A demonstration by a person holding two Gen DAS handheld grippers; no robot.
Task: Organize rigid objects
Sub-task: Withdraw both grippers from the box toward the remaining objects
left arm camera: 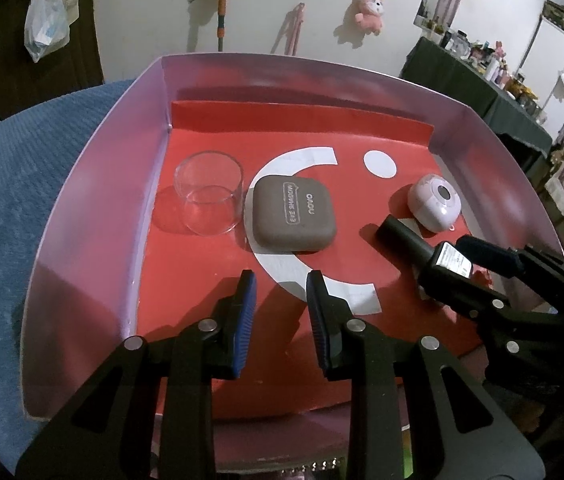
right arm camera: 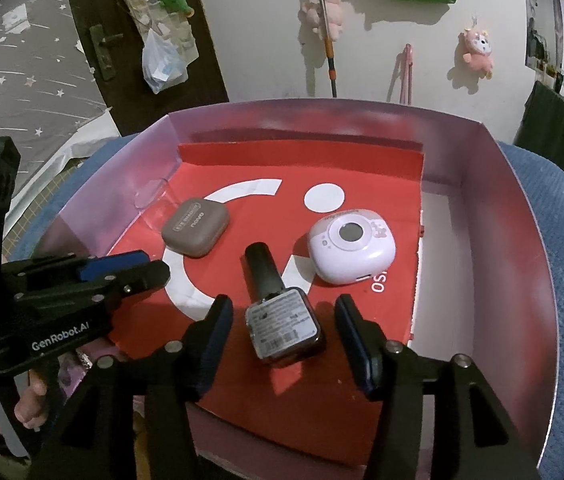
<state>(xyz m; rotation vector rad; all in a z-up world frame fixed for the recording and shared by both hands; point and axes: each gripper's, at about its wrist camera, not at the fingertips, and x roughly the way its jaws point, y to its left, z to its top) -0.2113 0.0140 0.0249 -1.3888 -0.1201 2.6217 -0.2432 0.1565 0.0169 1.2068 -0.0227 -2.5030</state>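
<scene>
— Contents of the pink-walled tray (right arm camera: 517,216)?
— Four items are seen on its red liner: clear glass cup (left arm camera: 208,193), matte taupe case (left arm camera: 293,215), glossy lilac gadget (right arm camera: 351,245), dark bottle (right arm camera: 280,312) lying flat.
— Grippers?
— Right gripper (right arm camera: 282,340) is spread around the bottle's labelled base, not touching. Left gripper (left arm camera: 280,312) is parted, nothing held.

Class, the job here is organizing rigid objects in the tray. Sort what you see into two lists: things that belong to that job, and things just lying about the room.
Part of the job:
tray
clear glass cup
brown case
nail polish bottle
white round gadget
left gripper
right gripper

Just lying about:
pink plush toy
plastic bag
broom handle
</scene>
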